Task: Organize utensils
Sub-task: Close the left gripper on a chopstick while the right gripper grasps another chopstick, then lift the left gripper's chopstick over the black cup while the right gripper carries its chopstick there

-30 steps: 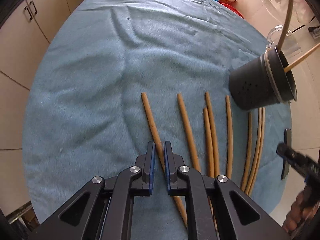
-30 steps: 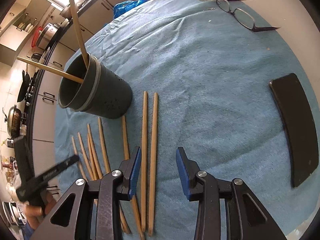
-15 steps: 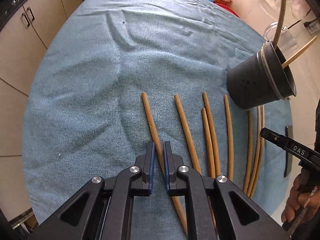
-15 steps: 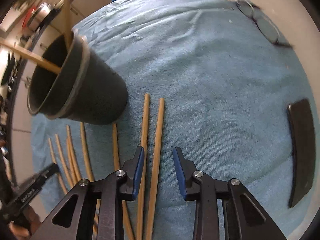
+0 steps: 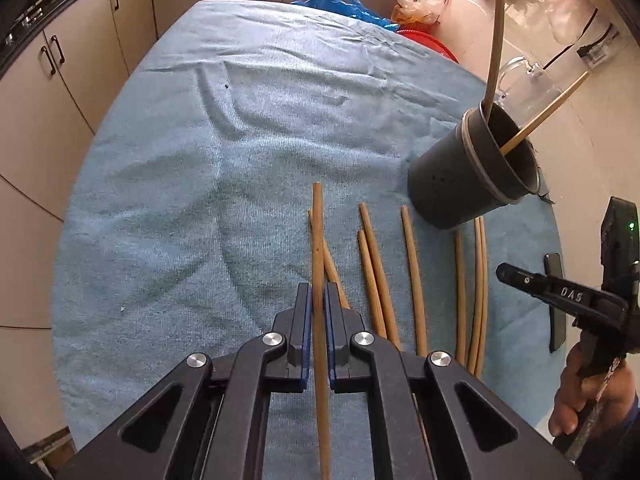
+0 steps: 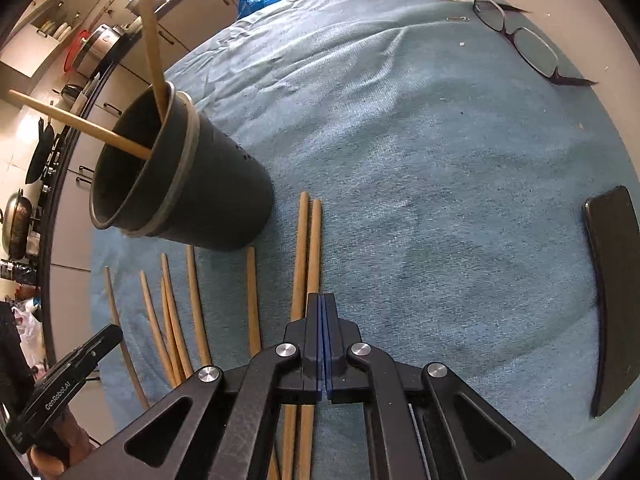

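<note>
Wooden chopstick (image 5: 318,240) clamped between the closed jaws of the left gripper (image 5: 318,308), lifted at an angle across another on the blue towel (image 5: 200,160). Right gripper (image 6: 322,304) just closed, pads pressed flat together, nothing visible between them, tips over a pair of chopsticks (image 6: 316,240) beside the dark cup (image 6: 208,192). More chopsticks (image 5: 412,272) in a row along the towel's near edge.

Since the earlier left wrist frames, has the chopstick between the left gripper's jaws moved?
Yes. The gripped chopstick has swung and lifted, its tip now crossing over the neighbouring chopstick lying on the blue towel.
</note>
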